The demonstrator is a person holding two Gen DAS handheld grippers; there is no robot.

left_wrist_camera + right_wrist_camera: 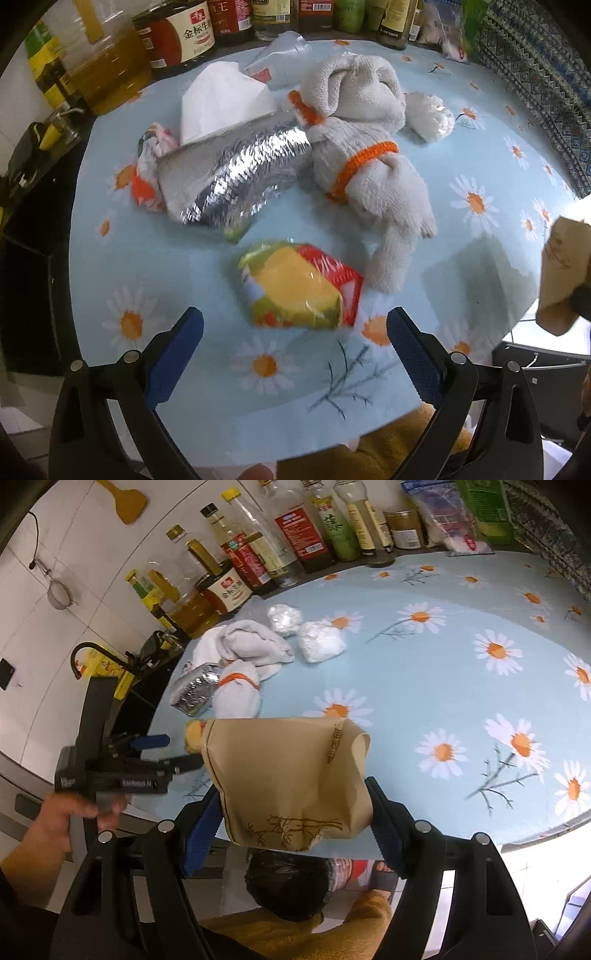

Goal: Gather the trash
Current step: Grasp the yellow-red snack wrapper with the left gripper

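A yellow and red snack packet [299, 284] lies on the daisy tablecloth [461, 258], just ahead of my left gripper [295, 332], whose jaws are open and hold nothing. Behind it lie a silver foil bag [236, 177], a white tissue [221, 99], a crumpled orange wrapper [147, 166] and a clear plastic cup [280, 55]. My right gripper [293, 825] is shut on a brown paper bag [291, 782], held above the table's near edge. In the right wrist view the left gripper [184, 750] hovers by the yellow packet [194, 734], with a hand [55, 819] on its handle.
A grey towel toy with orange bands [369, 147] lies beside the foil bag. White crumpled plastic lumps [321, 640] sit further in. Sauce and oil bottles [295, 528] line the back edge. A black bin bag [291, 882] hangs below the paper bag.
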